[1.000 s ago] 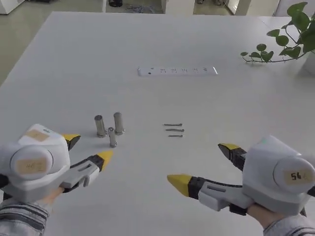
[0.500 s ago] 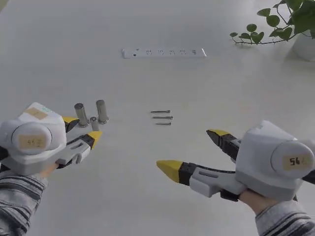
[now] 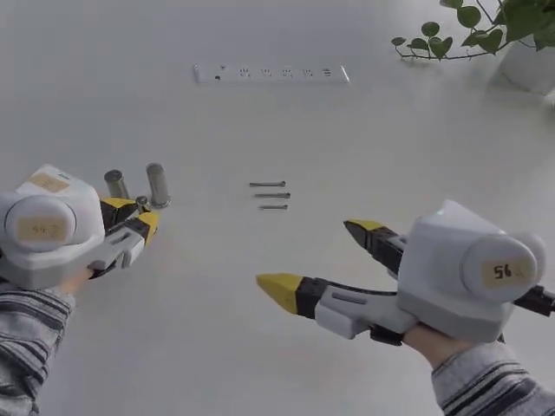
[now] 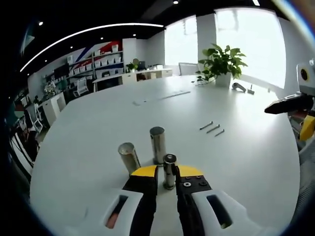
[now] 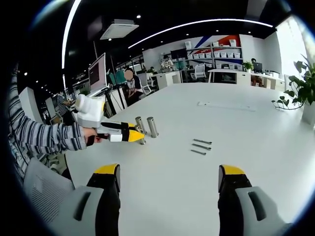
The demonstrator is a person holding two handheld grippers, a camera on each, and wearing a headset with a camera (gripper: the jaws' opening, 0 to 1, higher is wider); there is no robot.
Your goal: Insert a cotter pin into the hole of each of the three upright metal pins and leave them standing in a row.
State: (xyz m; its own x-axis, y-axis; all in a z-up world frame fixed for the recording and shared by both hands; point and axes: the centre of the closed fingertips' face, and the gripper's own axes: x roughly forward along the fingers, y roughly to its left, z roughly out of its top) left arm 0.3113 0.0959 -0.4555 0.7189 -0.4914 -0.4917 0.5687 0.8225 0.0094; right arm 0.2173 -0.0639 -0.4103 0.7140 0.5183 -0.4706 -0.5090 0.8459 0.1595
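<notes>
Three steel pins stand at the table's left: two taller ones [image 3: 115, 184] [image 3: 157, 185] and a short one [image 3: 141, 204]. My left gripper [image 3: 133, 213] has its yellow-tipped jaws closed narrowly on the short pin [image 4: 169, 170], with the taller pins [image 4: 157, 143] [image 4: 128, 156] just beyond it. Three cotter pins [image 3: 270, 195] lie flat in a small stack at mid-table, also seen in the left gripper view [image 4: 212, 129] and the right gripper view [image 5: 201, 146]. My right gripper [image 3: 319, 258] hovers near the front right, jaws spread wide with nothing between them [image 5: 169, 172].
A white power strip [image 3: 270, 74] lies across the far side of the table. A potted plant [image 3: 486, 22] stands at the far right corner. Bare white tabletop [image 3: 260, 329] stretches between the two grippers and around the cotter pins.
My left gripper moved forward onto the short pin and its jaws narrowed around it. The head camera tilted, shifting the whole scene up and left. The right gripper stayed open.
</notes>
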